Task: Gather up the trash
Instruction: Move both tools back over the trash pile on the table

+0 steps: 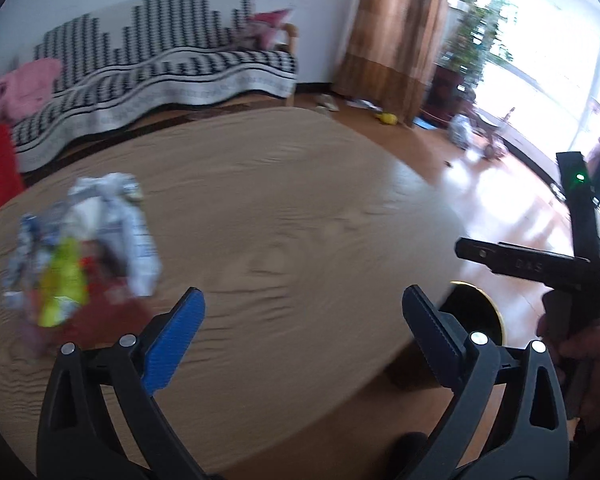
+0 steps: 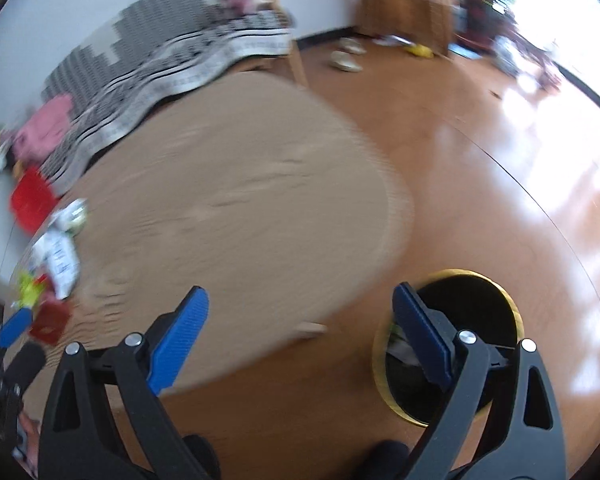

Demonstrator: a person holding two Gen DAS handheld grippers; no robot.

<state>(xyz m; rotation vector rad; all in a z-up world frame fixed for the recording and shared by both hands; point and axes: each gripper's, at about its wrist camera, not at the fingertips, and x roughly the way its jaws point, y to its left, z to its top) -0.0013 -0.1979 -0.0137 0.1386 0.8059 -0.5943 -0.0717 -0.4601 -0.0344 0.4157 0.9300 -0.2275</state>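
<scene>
The trash pile (image 1: pixel 82 248) sits on the round table (image 1: pixel 280 200), near its left edge. It is a bunch of crumpled wrappers, white, yellow and red, all pushed close together. The picture is blurry, so I cannot count the pieces.

The left claw (image 1: pixel 302 322) is wide open and holds nothing. The pile lies ahead of it and off to its left, just past the left blue finger (image 1: pixel 176 332). To reach the pile, this claw would need to turn left and go a little forward.

The right claw (image 2: pixel 300 332) is wide open too, and it holds nothing. From its camera the trash pile (image 2: pixel 56 256) is far over to the left, well apart from it. The left claw's blue tip shows at the edge of that view, right beside the red wrapper. So the left claw is the nearer one by a lot.

The bin (image 2: pixel 448 344) stands on the floor (image 2: pixel 500 160) next to the table, on the right side. It is black inside with a gold rim. The right claw hangs just over it, and its right finger crosses in front of the bin's mouth. Something pale seems to lie inside the bin, but it is too blurry to tell what.

I think the left claw should pick up next, then carry the trash across to the right, where the bin is.
</scene>
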